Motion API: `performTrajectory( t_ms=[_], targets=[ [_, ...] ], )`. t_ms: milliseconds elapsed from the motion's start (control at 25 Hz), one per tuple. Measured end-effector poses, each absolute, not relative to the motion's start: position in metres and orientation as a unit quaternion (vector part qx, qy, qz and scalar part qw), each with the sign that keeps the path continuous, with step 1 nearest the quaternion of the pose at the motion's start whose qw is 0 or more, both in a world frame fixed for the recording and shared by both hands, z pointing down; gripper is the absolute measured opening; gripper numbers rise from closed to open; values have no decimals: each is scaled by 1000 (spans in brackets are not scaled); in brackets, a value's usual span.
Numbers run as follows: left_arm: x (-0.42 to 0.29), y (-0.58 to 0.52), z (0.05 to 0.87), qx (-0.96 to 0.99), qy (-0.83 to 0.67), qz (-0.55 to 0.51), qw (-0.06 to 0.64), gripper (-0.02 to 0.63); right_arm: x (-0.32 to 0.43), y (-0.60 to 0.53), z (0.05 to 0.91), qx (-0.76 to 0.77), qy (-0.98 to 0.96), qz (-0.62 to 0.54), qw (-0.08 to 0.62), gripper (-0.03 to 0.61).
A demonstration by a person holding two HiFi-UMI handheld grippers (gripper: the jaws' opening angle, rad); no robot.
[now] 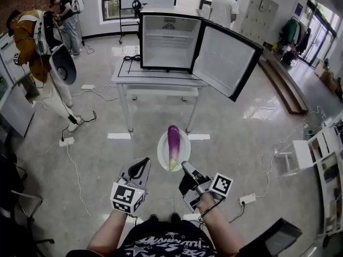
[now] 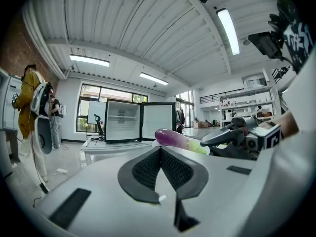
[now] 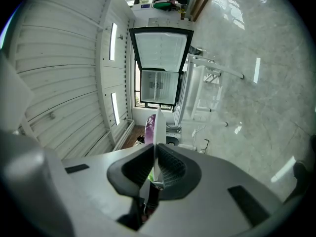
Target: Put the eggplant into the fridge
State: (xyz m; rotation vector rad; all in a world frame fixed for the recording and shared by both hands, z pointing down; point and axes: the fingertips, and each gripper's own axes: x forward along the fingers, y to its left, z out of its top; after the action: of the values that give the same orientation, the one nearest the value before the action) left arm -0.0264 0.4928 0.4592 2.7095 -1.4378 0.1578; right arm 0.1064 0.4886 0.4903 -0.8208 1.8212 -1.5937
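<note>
A purple eggplant [image 1: 173, 143] with a green stem end lies on a white plate [image 1: 162, 150] held out over the floor. My right gripper [image 1: 184, 165] is shut on the plate's near rim; in the right gripper view the plate edge [image 3: 157, 132] runs between the jaws, with the eggplant [image 3: 149, 126] beyond it. My left gripper [image 1: 146, 162] hangs just left of the plate, shut with nothing in it. Its own view shows the eggplant [image 2: 173, 138] and the right gripper [image 2: 222, 136] to the right. The small fridge [image 1: 167, 40] stands ahead on a white table [image 1: 155, 79], door [image 1: 222, 60] swung wide open to the right, inside empty.
A person [image 1: 37, 52] with gear stands at the left, another [image 1: 222, 7] behind the fridge. Cables and power strips [image 1: 67, 141] lie on the floor. White tape marks [image 1: 119, 136] lie before the table. A white shelf unit [image 1: 321, 154] stands at the right.
</note>
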Motion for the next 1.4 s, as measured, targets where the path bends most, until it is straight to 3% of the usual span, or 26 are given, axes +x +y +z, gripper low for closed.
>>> performTrajectory(
  t_ms=[720, 1400],
  targets=[
    [-58, 478, 474, 879, -471, 52, 51, 9, 80, 466, 507, -310, 674, -605, 289, 23],
    [-37, 331, 483, 866, -492, 71, 52, 9, 101, 302, 509, -281, 680, -617, 280, 23]
  ],
)
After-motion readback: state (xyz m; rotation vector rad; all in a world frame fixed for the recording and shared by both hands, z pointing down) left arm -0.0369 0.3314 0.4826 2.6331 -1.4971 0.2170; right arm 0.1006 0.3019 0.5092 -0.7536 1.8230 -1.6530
